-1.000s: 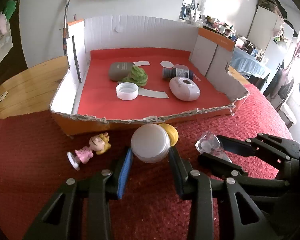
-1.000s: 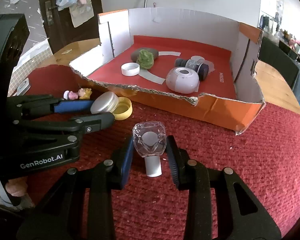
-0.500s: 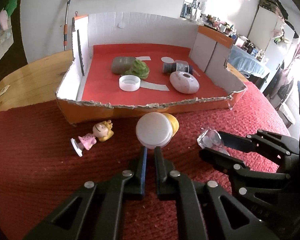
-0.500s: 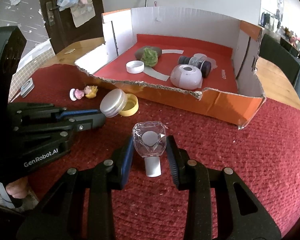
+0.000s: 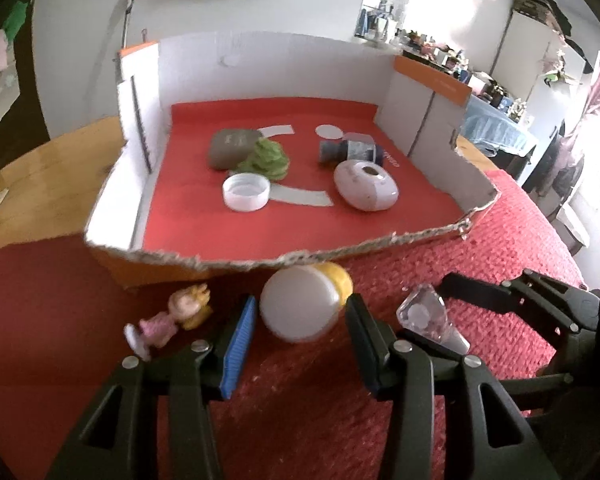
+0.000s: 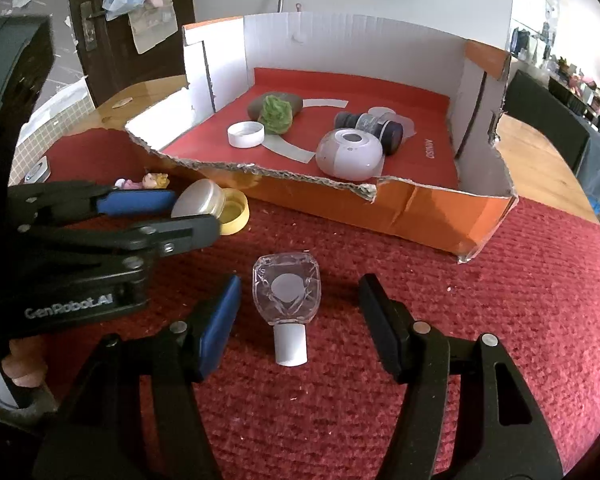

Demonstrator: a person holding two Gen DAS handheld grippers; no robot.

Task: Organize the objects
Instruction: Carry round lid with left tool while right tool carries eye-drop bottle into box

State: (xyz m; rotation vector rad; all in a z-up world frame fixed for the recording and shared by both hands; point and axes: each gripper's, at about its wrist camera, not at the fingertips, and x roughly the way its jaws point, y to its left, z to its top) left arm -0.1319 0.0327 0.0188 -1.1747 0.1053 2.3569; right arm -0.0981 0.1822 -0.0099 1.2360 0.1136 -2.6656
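A round silver-lidded tin (image 5: 298,306) lies tilted on the red cloth, leaning on a yellow cap (image 5: 338,280) just in front of the box. My left gripper (image 5: 298,338) has it between its jaws, which are opening; small gaps show at both pads. A clear glass stopper (image 6: 286,300) with a white plug lies on the cloth between the fingers of my right gripper (image 6: 300,314). Those jaws are also opening, well clear of the stopper. A small doll figure (image 5: 172,316) lies to the left of the tin.
A torn cardboard box (image 5: 340,252) with a red floor stands just beyond, holding a white cap (image 5: 246,191), a green clump (image 5: 266,158), a grey stone (image 5: 228,146), a dark bottle (image 5: 348,150) and a white oval device (image 5: 366,191). Wooden tabletop (image 5: 40,188) lies left of the box.
The left gripper shut behind the tin half a second ago and now stands apart around it again. The right gripper has let go of the glass stopper, which now lies between widened fingers.
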